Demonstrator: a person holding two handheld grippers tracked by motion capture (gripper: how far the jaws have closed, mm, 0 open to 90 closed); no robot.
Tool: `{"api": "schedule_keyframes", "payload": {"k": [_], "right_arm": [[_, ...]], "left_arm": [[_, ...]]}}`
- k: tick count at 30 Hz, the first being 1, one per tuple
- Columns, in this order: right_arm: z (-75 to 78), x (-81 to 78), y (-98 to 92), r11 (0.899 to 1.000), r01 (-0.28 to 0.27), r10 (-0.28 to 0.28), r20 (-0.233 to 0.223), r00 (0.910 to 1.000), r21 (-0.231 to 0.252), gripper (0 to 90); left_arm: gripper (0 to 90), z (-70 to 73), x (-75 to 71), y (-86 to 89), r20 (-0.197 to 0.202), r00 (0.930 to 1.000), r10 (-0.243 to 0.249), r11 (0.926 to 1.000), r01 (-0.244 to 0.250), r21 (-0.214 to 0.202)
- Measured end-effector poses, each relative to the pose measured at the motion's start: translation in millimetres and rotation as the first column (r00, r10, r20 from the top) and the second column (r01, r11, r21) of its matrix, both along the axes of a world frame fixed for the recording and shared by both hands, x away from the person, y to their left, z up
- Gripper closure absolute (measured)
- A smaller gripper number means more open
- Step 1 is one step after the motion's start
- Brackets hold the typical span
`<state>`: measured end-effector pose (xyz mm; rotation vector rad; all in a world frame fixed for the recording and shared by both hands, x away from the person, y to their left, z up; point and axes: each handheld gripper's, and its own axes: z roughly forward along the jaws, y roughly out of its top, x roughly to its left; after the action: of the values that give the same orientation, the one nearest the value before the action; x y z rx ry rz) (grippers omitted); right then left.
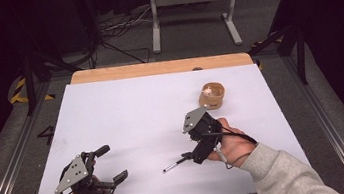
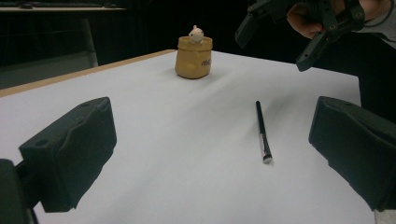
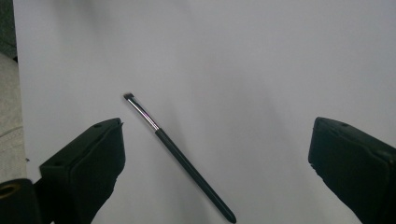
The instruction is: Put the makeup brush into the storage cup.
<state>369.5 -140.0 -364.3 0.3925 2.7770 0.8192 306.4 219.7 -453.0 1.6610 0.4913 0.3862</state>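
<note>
A thin black makeup brush with a silver ferrule lies flat on the white worktop, well apart from the tan sack-shaped holder with a small figure in it. The right gripper hangs just over the brush's handle end, its fingers spread wide and touching nothing. The left gripper rests farther from the holder, fingers likewise apart and empty.

Slim black brush flat on table
</note>
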Motion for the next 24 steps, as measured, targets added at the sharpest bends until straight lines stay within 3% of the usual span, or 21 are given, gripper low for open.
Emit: {"api": "schedule_keyframes", "payload": {"k": [5,7,15,24], "right_arm": [[-0.3,2.9,7.4,0.997,-0.016,0.014,-0.036,0.9992,-0.081,4.7],[-0.8,3.7,8.5,0.996,-0.021,0.017,-0.043,0.9989,-0.091,4.6],[-3.7,10.0,15.9,0.981,-0.05,0.032,-0.102,0.9943,-0.189,4.9],[-6.8,13.5,20.6,0.973,-0.061,0.032,-0.133,0.9906,-0.222,5.4]], "left_arm": [[1.6,0.0,-0.3,-0.5,0.0,1.0,-0.003,1.0,0.003,0.004],[1.6,0.0,-0.5,-0.4,-0.003,1.0,-0.004,1.0,0.004,0.006],[1.6,-0.4,-0.1,-1.4,-0.004,1.0,-0.008,1.0,0.008,0.006],[1.7,0.0,-0.5,-2.2,0.0,0.9999,-0.013,0.9998,0.013,0.012]]}}
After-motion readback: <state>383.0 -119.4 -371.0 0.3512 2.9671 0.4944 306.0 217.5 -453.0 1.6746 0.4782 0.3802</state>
